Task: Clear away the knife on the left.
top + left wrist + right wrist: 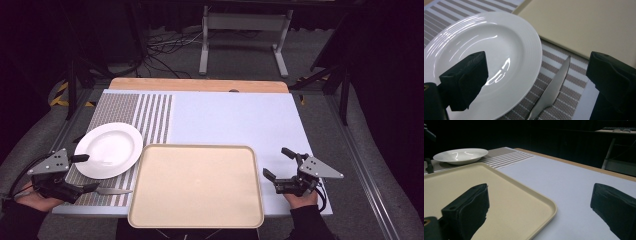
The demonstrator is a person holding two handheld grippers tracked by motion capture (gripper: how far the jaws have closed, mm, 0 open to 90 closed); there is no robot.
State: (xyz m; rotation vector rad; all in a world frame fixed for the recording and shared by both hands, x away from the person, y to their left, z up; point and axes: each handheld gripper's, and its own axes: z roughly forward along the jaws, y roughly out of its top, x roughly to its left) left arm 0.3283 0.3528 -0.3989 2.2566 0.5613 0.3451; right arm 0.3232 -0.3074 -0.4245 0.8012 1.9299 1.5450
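Note:
A white plate (108, 149) (486, 50) (461, 155) rests on a striped placemat (132, 112) at the table's left. A steel knife (114, 190) (550, 91) lies on the mat just right of the plate. A beige tray (196, 185) (584, 27) (499, 202), with nothing in it, sits at the front centre. My left gripper (85, 172) (536, 82) is open at the front left, its jaws spanning the plate's rim and the knife. My right gripper (277, 162) (539, 212) stands open beside the tray's right edge, holding nothing.
A pale blue sheet (235, 117) covers the table's middle and right. A wooden table edge (200, 85) runs along the back. Beyond it stand a metal stand (245, 35) and cables on the floor.

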